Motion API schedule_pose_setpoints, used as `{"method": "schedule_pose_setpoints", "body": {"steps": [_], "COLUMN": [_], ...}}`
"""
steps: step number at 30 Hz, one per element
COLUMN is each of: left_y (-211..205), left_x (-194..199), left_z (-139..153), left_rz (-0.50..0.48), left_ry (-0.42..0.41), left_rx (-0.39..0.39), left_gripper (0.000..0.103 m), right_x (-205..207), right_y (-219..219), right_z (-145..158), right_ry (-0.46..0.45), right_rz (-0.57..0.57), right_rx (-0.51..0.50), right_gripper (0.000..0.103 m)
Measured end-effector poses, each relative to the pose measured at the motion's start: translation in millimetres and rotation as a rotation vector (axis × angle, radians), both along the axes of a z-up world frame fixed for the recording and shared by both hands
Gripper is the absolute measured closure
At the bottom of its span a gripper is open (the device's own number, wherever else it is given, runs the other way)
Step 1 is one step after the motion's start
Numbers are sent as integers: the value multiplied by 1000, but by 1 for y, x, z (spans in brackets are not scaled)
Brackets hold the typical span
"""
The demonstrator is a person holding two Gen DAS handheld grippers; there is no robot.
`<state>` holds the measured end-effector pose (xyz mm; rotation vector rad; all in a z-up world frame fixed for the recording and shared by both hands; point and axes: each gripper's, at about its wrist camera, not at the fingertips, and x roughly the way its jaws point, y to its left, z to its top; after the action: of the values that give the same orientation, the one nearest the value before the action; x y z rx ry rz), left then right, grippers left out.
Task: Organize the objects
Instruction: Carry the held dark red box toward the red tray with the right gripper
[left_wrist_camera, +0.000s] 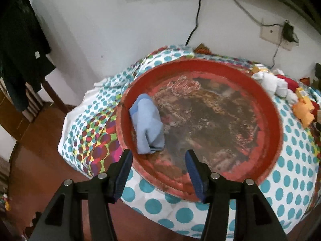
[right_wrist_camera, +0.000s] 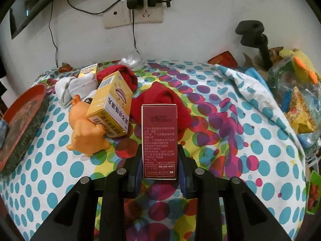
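Observation:
In the left wrist view a round red tray [left_wrist_camera: 268,108] with a worn brown bottom lies on the dotted cloth. A folded light-blue cloth [left_wrist_camera: 147,127] rests inside the tray by its left rim. My left gripper [left_wrist_camera: 158,156] hovers open just above the tray's near rim, with nothing between its fingers. In the right wrist view my right gripper [right_wrist_camera: 159,156] is shut on a dark red box [right_wrist_camera: 159,140] with white print, held upright above the table. Behind it lie a red sock [right_wrist_camera: 166,104], a yellow box [right_wrist_camera: 110,112] and an orange rubber toy [right_wrist_camera: 86,134].
A white sock [right_wrist_camera: 72,88] and another red sock [right_wrist_camera: 118,74] lie at the back of the pile. The red tray's edge [right_wrist_camera: 22,124] shows at the left. Plastic bags and a plush toy [right_wrist_camera: 295,92] crowd the table's right side. Cables and a wall socket [right_wrist_camera: 138,14] hang behind.

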<state>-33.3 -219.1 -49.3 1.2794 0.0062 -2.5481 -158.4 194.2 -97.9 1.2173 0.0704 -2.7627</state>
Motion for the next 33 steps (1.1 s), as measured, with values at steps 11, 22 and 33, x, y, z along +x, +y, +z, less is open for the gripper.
{"method": "schedule_pose_setpoints", "body": {"steps": [11,22,33], "left_y": [-21,-35,-25], "left_x": [8,13,14], "left_z": [1,-3,-1], "left_rz": [-34,6,-11], "left_ry": [21,21,9], "left_rx": [156,153,91], "left_gripper": [45,45,45], "right_x": [4,25,46], "right_y": [-5,-16,-74], "right_z": [1,27,50], "right_ry": [15,51,42], "right_rz": [-42,-47,72], "right_rx": [85,49,-2], "right_gripper": [75,75,75]}}
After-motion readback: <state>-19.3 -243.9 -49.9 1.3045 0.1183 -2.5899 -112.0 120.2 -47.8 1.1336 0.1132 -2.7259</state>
